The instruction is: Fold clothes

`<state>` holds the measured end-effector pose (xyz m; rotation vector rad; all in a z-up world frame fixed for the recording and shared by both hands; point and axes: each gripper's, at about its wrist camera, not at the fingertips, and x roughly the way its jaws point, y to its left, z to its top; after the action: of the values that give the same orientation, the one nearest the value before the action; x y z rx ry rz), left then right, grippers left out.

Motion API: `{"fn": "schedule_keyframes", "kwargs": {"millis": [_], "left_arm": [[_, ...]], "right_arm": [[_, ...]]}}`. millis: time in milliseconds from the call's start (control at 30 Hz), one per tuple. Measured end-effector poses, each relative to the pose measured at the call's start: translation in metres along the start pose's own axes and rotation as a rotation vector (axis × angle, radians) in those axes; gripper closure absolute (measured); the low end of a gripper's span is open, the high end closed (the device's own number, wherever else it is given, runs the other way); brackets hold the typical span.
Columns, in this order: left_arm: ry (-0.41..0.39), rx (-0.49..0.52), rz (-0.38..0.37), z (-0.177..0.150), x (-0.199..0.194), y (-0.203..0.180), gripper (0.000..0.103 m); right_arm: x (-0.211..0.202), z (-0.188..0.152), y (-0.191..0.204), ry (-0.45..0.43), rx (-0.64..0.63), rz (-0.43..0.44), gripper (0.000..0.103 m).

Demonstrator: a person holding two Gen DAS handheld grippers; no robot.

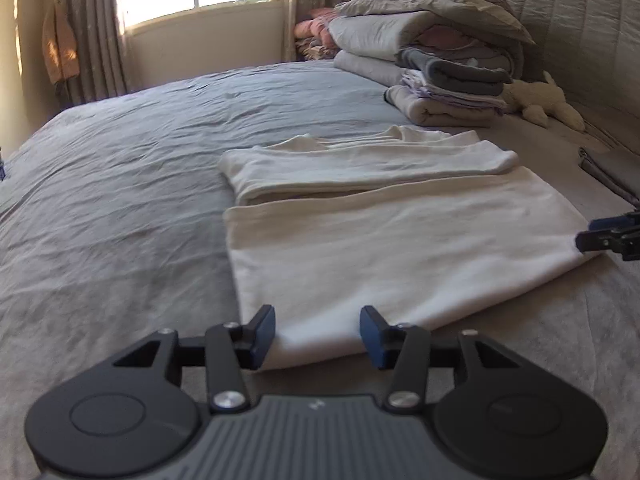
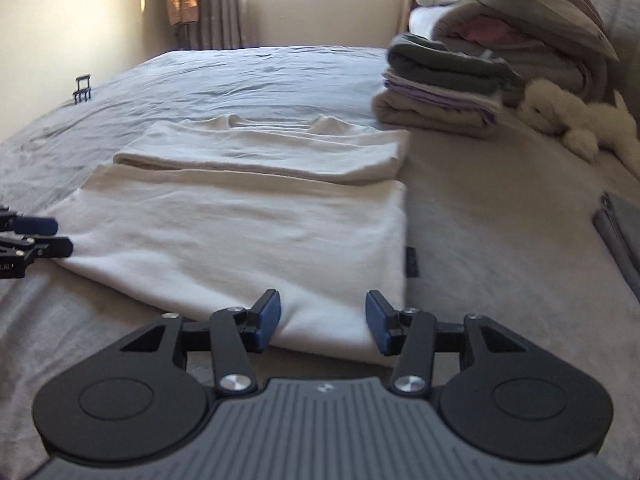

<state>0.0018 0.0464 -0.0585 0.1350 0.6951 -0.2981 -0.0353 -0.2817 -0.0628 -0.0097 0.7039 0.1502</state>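
the bed point(image 1: 120, 168), under a wrinkled grey cover, is filling both views and running off every edge. a pile of folded bedding point(image 1: 432, 40) is sitting at its far right, its top cut off in the right wrist view. the cream shirt point(image 1: 392, 240) is lying flat mid-bed, partly folded, a folded band lying across its far part. only the right wrist view is showing a small dark tag point(image 2: 411, 261) beside the shirt's right edge, its print too blurred to read, and a small black rack point(image 2: 82, 89) far left. a white plush toy point(image 2: 576, 120) is lying by the pile. the left gripper point(image 1: 318, 336) and right gripper point(image 2: 323, 320) are hanging over the shirt's near corners, fingers apart, clamping nothing.
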Motion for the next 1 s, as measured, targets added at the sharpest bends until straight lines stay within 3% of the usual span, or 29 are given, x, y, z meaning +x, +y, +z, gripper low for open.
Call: {"fn": "schedule_keyframes", "kwargs": {"millis": [167, 433, 533, 633, 733, 867, 1000], "left_arm": [[0.083, -0.120, -0.018, 0.004, -0.010, 0.030, 0.052], [0.223, -0.502, -0.228, -0.002, -0.007, 0.080, 0.052], [0.306, -0.641, -0.354, -0.009, 0.003, 0.088, 0.054], [0.367, -0.726, -0.403, -0.019, 0.010, 0.087, 0.055], [0.351, -0.808, -0.404, -0.027, 0.015, 0.085, 0.055], [0.229, -0.947, -0.356, -0.037, 0.016, 0.085, 0.055], [0.175, -0.990, -0.335, -0.038, 0.023, 0.083, 0.056]], "right_arm": [[-0.012, 0.003, -0.016, 0.053, 0.059, -0.002, 0.053], [-0.017, 0.007, -0.041, 0.175, 0.274, 0.144, 0.053], [-0.015, 0.009, -0.046, 0.246, 0.338, 0.190, 0.053], [-0.012, 0.006, -0.050, 0.305, 0.394, 0.210, 0.053], [-0.011, 0.004, -0.058, 0.311, 0.474, 0.229, 0.053], [-0.006, 0.003, -0.069, 0.277, 0.576, 0.237, 0.053], [0.000, 0.006, -0.074, 0.238, 0.624, 0.228, 0.053]]}}
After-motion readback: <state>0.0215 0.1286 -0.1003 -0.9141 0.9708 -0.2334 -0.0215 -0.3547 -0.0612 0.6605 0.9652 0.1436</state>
